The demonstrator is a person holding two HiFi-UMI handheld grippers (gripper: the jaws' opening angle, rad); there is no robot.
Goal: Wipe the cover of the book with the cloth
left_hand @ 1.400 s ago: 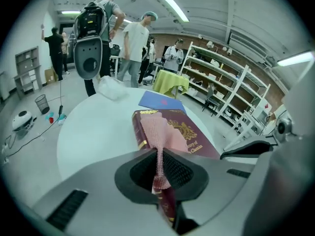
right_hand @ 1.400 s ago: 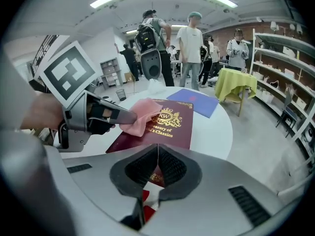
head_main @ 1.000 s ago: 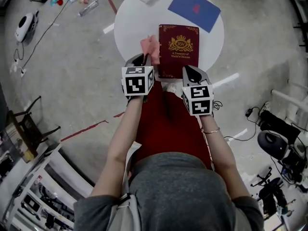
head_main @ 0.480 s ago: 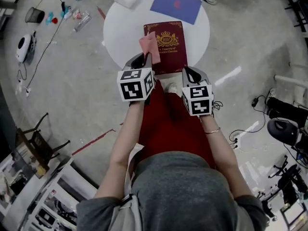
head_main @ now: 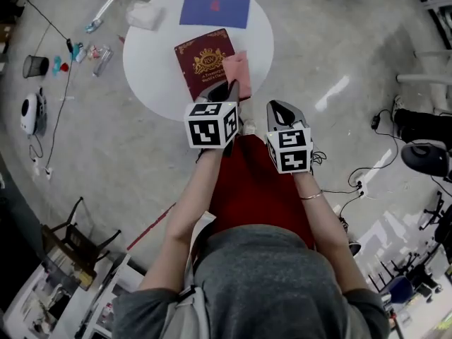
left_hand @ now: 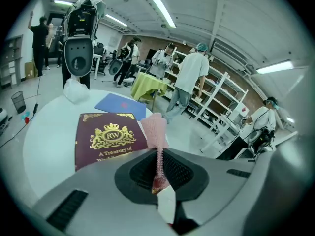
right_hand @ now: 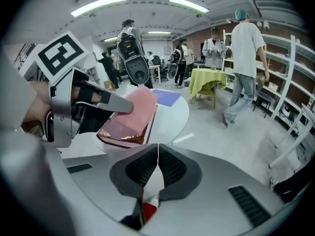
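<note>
A maroon book [head_main: 201, 63] with a gold crest lies on the round white table [head_main: 152, 62]. My left gripper [head_main: 232, 88] is shut on a pink cloth [head_main: 238, 66], which rests on the book's right edge. In the left gripper view the cloth [left_hand: 155, 130] rises from between the jaws, with the book [left_hand: 106, 139] just left of it. My right gripper [head_main: 278, 109] hangs off the table's near edge, shut and empty. The right gripper view shows its own jaws [right_hand: 157, 154] pressed together, and the cloth [right_hand: 140, 107] lying on the book [right_hand: 123, 132].
A blue folder [head_main: 215, 7] and a crumpled white bag [head_main: 143, 14] lie at the table's far side. Cables and small items [head_main: 78, 51] litter the floor to the left. Several people, shelves [left_hand: 216, 102] and a yellow-green covered table [left_hand: 150, 85] stand beyond.
The left gripper has carried the cloth across the cover, from the book's left edge to its right edge. The head view has shifted, and the right gripper stays put.
</note>
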